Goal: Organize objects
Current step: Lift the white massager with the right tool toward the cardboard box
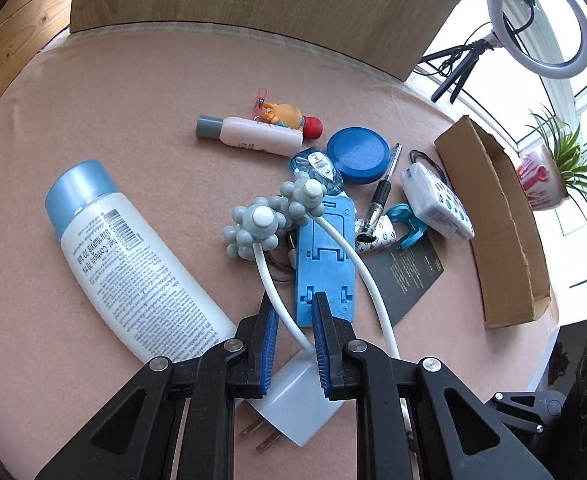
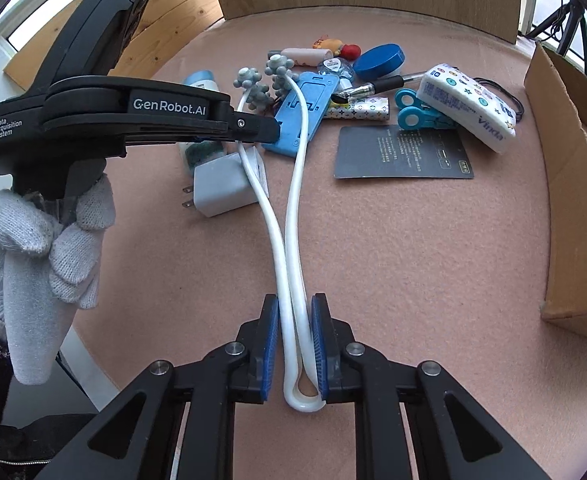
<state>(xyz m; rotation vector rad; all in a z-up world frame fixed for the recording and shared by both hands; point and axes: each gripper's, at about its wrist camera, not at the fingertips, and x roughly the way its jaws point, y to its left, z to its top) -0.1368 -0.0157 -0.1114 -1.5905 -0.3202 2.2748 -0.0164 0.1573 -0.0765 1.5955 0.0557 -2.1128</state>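
Right gripper (image 2: pixel 295 344): its blue pads were clamped on the bent end of the white massager (image 2: pixel 293 240), both white prongs squeezed between them.
Left gripper (image 1: pixel 293 340): its pads straddled one prong further up, near the white charger (image 2: pixel 221 190); from its own camera a gap showed on either side of the prong, so I judged it not yet gripping, though the side view hid the contact.
Massager: it lay stretched across the pink table (image 2: pixel 413 248), its knobbly grey heads (image 1: pixel 269 216) resting on the blue phone stand (image 1: pixel 325 264) in the pile.
Box: the cardboard box (image 2: pixel 565 200) stood at the right edge of the table, and the part I could see held nothing.
Left to sort: the big white bottle (image 1: pixel 133 272), pink bottle (image 1: pixel 253 134), blue lid (image 1: pixel 359 154), pen (image 1: pixel 381 196), tissue pack (image 2: pixel 469 108), black card (image 2: pixel 401 154) and small toys all lay loose.
Progress: barely started, to my eye; the massager looked like the first piece to go.
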